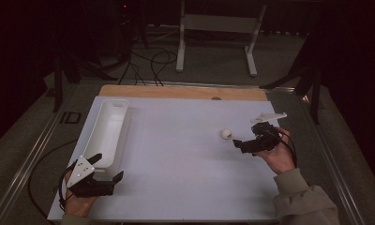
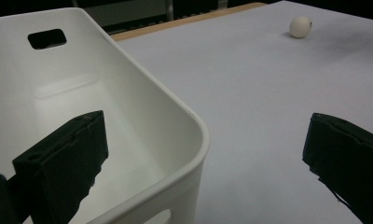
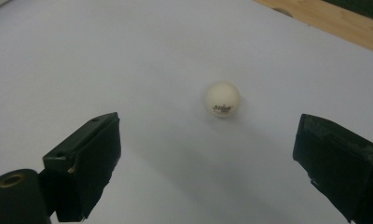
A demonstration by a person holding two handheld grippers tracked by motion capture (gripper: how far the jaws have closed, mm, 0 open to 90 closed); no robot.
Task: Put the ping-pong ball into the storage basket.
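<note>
A small white ball (image 1: 226, 133) with dark print lies on the white tabletop (image 1: 176, 159), right of centre. My right gripper (image 1: 244, 137) is just right of it, open and pointing at it. In the right gripper view the ball (image 3: 222, 99) rests a short way beyond the open jaws of my right gripper (image 3: 212, 168), nothing between them. A long white bin (image 1: 108, 131) stands along the left side. My left gripper (image 1: 109, 167) is open at the bin's near end. In the left gripper view my left gripper (image 2: 203, 172) straddles the near corner of the bin (image 2: 82, 84), and the ball (image 2: 300, 26) lies far off.
A strip of bare wood (image 1: 176, 92) runs along the far edge of the table. Beyond it are floor cables (image 1: 153, 63) and a white stand's legs (image 1: 216, 42). The bin looks empty inside. Metal rails flank the table at both sides.
</note>
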